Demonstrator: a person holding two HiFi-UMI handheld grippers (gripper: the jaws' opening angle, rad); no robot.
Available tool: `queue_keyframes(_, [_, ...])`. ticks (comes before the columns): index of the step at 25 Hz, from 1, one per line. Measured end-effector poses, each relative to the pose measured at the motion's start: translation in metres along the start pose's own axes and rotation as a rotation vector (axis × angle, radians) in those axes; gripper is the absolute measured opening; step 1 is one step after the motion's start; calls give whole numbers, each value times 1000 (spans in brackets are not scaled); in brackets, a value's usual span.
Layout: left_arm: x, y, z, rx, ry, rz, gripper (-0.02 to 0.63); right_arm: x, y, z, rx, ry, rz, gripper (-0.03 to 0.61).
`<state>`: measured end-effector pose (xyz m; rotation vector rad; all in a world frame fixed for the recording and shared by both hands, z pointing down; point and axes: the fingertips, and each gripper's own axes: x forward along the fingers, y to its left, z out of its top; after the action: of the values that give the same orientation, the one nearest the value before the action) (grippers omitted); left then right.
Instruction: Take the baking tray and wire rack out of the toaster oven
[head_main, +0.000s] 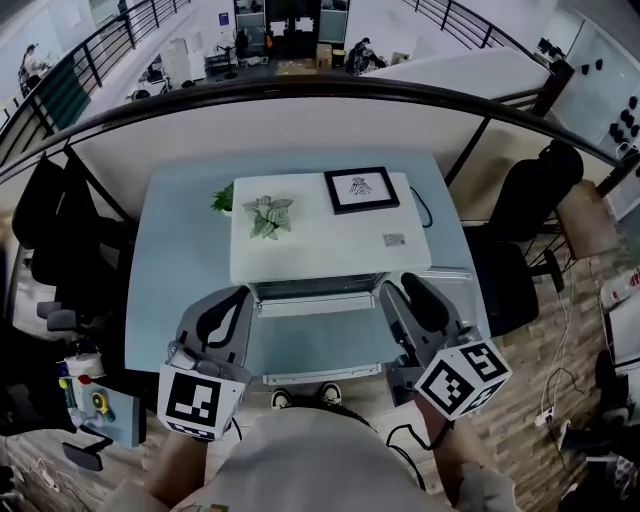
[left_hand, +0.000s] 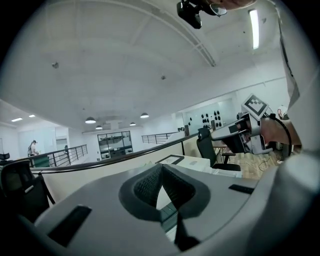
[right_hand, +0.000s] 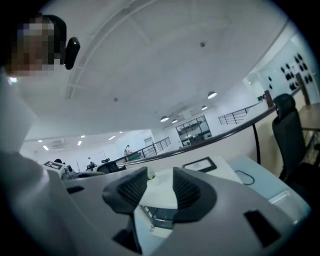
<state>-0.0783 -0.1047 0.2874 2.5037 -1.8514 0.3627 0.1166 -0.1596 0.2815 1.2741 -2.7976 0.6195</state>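
A white toaster oven (head_main: 330, 240) stands on the pale blue table (head_main: 180, 260). Its glass door (head_main: 320, 345) is folded down flat toward me, handle (head_main: 322, 375) nearest. The dark opening (head_main: 315, 290) shows only as a thin slot, and I cannot make out the tray or rack inside. My left gripper (head_main: 238, 295) hovers at the door's left side, its jaws shut (left_hand: 161, 172) with nothing in them. On the door's right side, my right gripper (head_main: 405, 288) is held level. Its pads stand apart (right_hand: 160, 182) with nothing between them, and the oven's opening (right_hand: 162, 214) shows through the gap.
A framed picture (head_main: 361, 189) and a small potted plant (head_main: 266, 215) sit on the oven's top. A black cable (head_main: 425, 210) lies at the table's right. A black office chair (head_main: 530, 200) stands to the right. Dark coats (head_main: 50, 220) hang to the left.
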Motion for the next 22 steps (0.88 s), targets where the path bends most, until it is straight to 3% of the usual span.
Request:
queue_keyframes(3, [-6, 4, 2, 6, -5, 20, 3, -6, 10, 18, -81, -56, -6, 96])
queue_keyframes(5, [-8, 6, 2, -2, -13, 30, 3, -7, 13, 22, -123, -72, -4, 3])
queue_keyframes(13, [-16, 13, 10, -59, -45, 63, 14, -6, 18, 22, -151, -66, 35, 3])
queue_keyframes(14, [-14, 13, 11, -81, -50, 55, 98, -6, 18, 21, -153, -63, 37, 3])
queue_keyframes(16, [-12, 12, 14, -119, -74, 44, 386, -6, 17, 20, -162, -55, 39, 3])
queue_keyframes(18, [-11, 11, 16, -113, -91, 58, 439, -7, 15, 17, -168, -45, 39, 3])
queue_keyframes(22, [-7, 3, 9, -135, -70, 44, 446, -11, 13, 15, -165, -37, 43, 3])
